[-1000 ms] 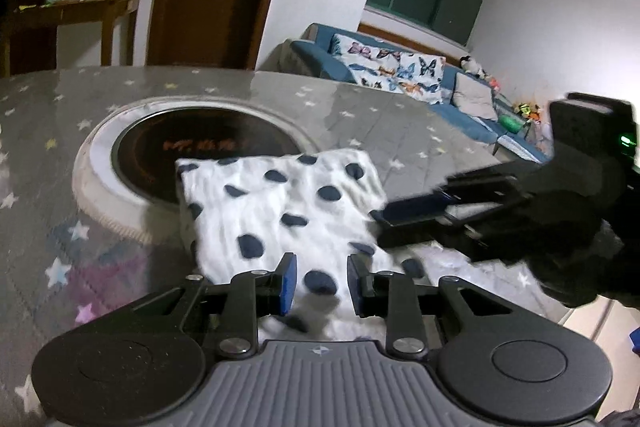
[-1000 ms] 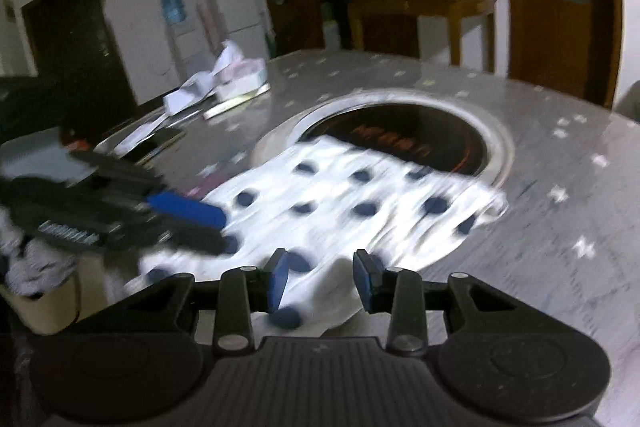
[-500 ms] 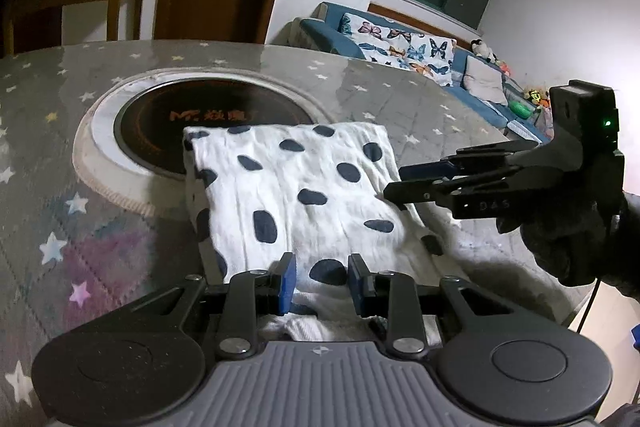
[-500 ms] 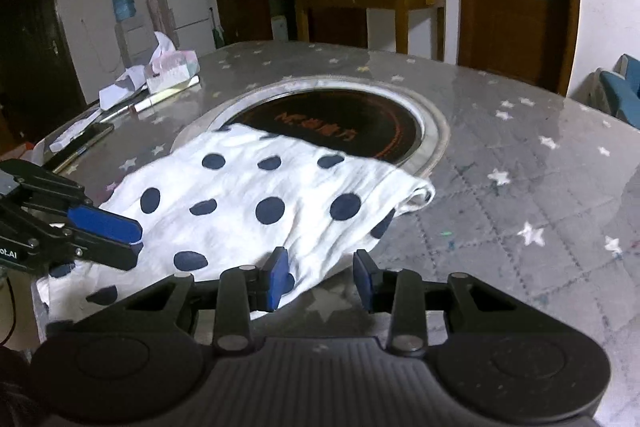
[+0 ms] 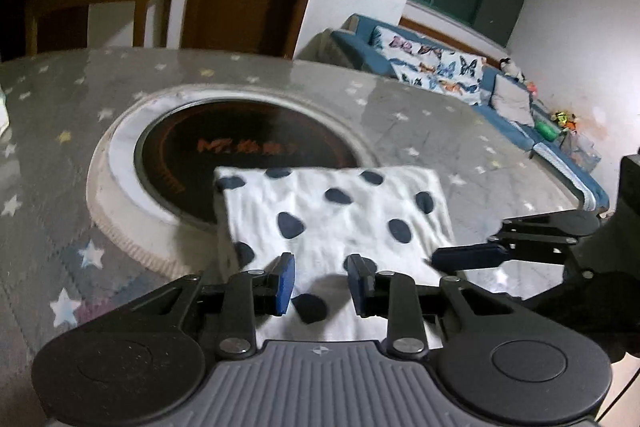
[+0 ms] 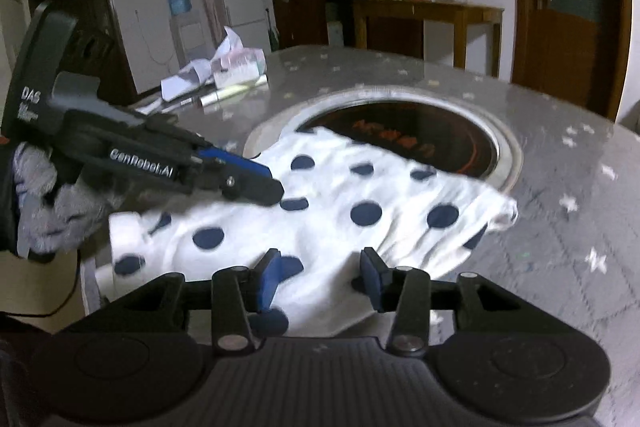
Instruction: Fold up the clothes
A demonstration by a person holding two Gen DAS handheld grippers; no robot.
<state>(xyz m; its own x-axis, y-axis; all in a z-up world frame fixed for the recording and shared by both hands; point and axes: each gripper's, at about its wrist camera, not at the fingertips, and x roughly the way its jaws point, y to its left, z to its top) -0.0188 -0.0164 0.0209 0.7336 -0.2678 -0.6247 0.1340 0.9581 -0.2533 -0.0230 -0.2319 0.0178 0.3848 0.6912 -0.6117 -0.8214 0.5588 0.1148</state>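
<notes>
A white cloth with dark blue dots [image 5: 332,223] lies folded on the table, its far edge over the dark round hob. My left gripper [image 5: 320,283] hovers over the cloth's near part; its jaws are a little apart and closing, and the pads press on nothing. From the right wrist view the cloth [image 6: 360,211] spreads left to right, with the left gripper [image 6: 256,183] reaching in over its left half. My right gripper [image 6: 320,283] sits above the near hem with its jaws opening, cloth showing below the gap. The right gripper [image 5: 468,255] also shows beside the cloth's right edge.
A grey star-patterned cover [image 5: 60,227] lies on the round table, and a dark glass hob [image 5: 248,151] with a pale ring sits in its middle. Papers and a tissue pack [image 6: 224,71] lie at the far left. Behind are a sofa [image 5: 440,75] and a wooden side table [image 6: 432,11].
The left gripper has moved in over the cloth's left half. The right gripper's jaws have spread wider and it sits lower at the cloth's right edge. The cloth lies as before.
</notes>
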